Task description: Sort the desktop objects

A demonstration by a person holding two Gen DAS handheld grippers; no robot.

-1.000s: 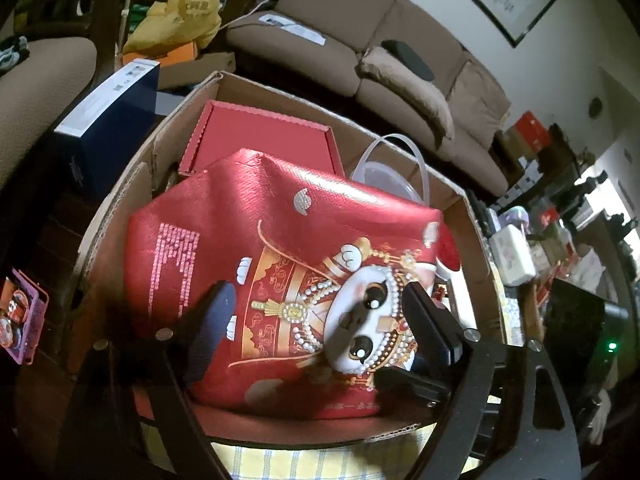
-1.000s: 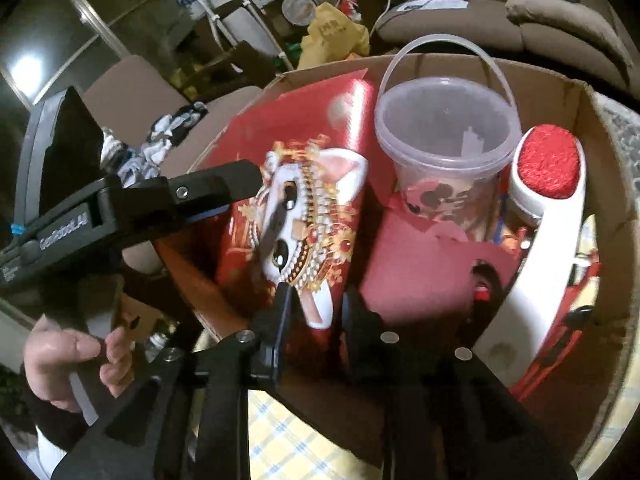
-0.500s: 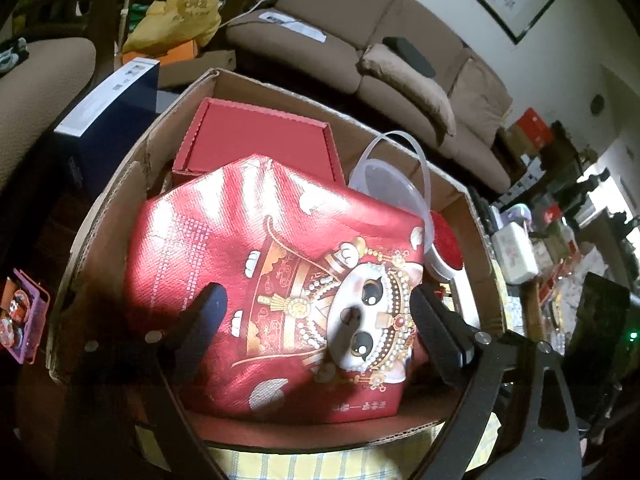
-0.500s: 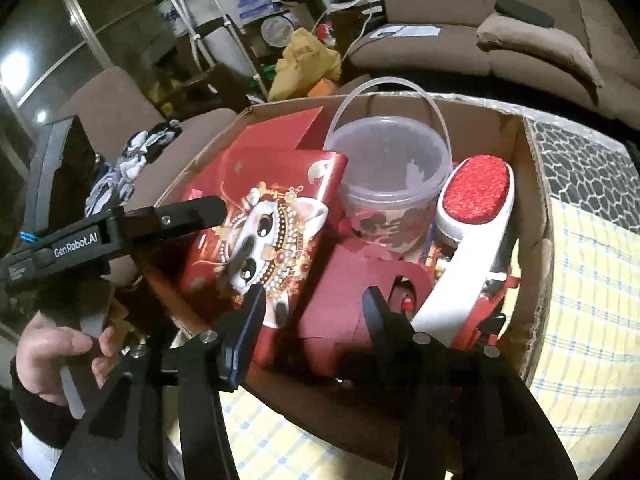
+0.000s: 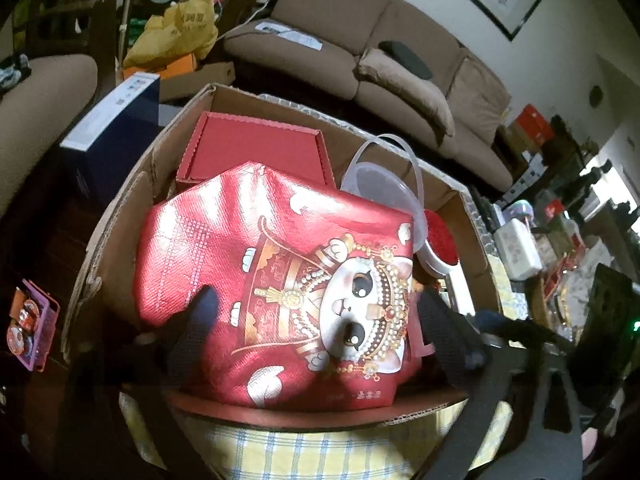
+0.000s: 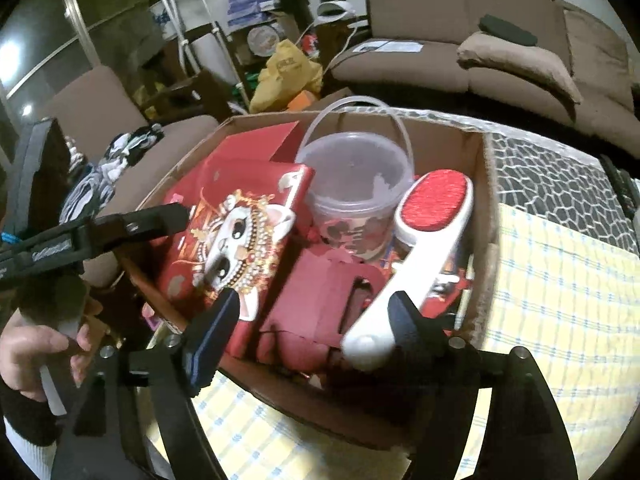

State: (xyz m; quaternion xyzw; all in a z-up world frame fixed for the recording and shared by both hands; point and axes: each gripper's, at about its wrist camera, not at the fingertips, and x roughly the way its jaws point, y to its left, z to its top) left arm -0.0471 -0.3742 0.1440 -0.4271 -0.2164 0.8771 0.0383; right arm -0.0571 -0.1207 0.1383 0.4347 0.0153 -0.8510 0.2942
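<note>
The red gift bag point(image 5: 276, 280) with the cartoon cat in a beaded crown was lying on its side in the cardboard box point(image 5: 120, 216), pretty much on top of everything else in the left half. Behind it sat a flat red box point(image 5: 256, 148), partly tucked under the bag's edge. To the right was a clear plastic bucket point(image 6: 354, 180) with its thin handle standing up, and right next to that a white lint brush point(image 6: 420, 240) with a red fuzzy pad, leaning with its handle toward the near wall of the box. Between the bag and the brush there was a dark red carton point(image 6: 320, 304) wedged low in the box.

The left gripper point(image 5: 316, 320) was spread wide, one finger on each side of the bag's lower half and not pinching anything. The right gripper point(image 6: 316, 320) was wide apart too, hanging over the near edge of the box, its fingers framing the dark red carton and the brush handle, with nothing in its grip.

The box sat on a yellow checked tablecloth point(image 6: 560, 300). A brown sofa point(image 5: 360, 52) ran across the back of the room, with a yellow plastic bag point(image 5: 176, 28) on the floor clutter to its left.
</note>
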